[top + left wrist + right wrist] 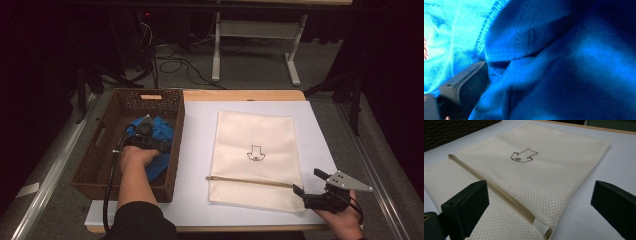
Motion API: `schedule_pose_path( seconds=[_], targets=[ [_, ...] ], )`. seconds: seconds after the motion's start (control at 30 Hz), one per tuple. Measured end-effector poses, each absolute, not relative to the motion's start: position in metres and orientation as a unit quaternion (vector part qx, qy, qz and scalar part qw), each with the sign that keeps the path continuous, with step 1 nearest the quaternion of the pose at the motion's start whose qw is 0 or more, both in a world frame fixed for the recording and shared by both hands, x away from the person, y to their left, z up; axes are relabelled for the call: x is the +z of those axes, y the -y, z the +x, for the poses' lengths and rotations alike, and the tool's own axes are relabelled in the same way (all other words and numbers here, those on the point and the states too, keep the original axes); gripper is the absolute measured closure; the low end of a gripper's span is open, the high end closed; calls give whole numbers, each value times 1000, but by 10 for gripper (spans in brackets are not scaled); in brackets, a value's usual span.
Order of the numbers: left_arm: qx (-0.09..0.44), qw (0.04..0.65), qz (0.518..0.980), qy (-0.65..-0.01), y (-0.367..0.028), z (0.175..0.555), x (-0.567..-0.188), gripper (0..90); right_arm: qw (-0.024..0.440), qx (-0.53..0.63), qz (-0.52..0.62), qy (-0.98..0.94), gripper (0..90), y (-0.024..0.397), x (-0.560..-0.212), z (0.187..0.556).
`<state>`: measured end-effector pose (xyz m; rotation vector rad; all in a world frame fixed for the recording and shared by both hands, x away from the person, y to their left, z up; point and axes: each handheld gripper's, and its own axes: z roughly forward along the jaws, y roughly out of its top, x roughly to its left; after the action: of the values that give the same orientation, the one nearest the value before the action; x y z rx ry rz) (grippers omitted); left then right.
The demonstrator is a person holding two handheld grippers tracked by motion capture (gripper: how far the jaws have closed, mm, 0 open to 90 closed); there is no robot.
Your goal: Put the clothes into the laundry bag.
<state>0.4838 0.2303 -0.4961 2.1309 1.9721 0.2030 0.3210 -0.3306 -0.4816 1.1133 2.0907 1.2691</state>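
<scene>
A blue cloth [162, 132] lies bunched in a brown wicker basket [95, 150] at the left. My left gripper [146, 131] is pushed down into it. In the left gripper view the blue cloth [549, 62] fills the frame; one black finger [464, 85] stands wide at the left and the other is hidden under fabric. A cream mesh bag [255, 140] with a small drawn mark lies flat at centre right. Its zipper [250, 181] runs across near the front edge. My right gripper [308, 181] stands open at the zipper's right end [541, 226], touching nothing.
The basket and bag rest on a white sheet [195, 150] over a wooden table [240, 95]. Metal rails run along both sides of the table. Beyond it are white table legs [216, 55] and cables on the floor.
</scene>
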Motion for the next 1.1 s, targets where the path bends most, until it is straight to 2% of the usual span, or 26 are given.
schedule_pose_path(
  seconds=[0.13,0.2,0.27,0.3,0.33,0.4,0.5,0.73,1.1],
  targets=[
    [75,120,731,-668,-229,481,-493,177,228,461,398,-760,25,330,-482,321],
    [84,119,731,-667,-228,480,-491,271,227,460,398,-761,26,330,-482,321],
    [85,126,737,-659,-226,478,-489,315,228,459,399,-761,28,329,-482,321],
    [82,127,740,-655,-225,478,-487,397,226,458,400,-761,30,328,-482,320],
    [86,124,742,-653,-224,477,-486,429,226,458,398,-762,31,328,-482,320],
    [87,117,744,-652,-224,476,-485,569,225,458,397,-763,32,327,-482,320],
    [85,117,744,-652,-226,476,-484,642,228,459,396,-762,35,328,-482,320],
    [90,130,741,-653,-227,474,-478,738,228,459,398,-761,38,328,-481,319],
    [130,185,733,-641,-225,452,-451,749,229,464,394,-760,40,327,-479,318]
  ],
)
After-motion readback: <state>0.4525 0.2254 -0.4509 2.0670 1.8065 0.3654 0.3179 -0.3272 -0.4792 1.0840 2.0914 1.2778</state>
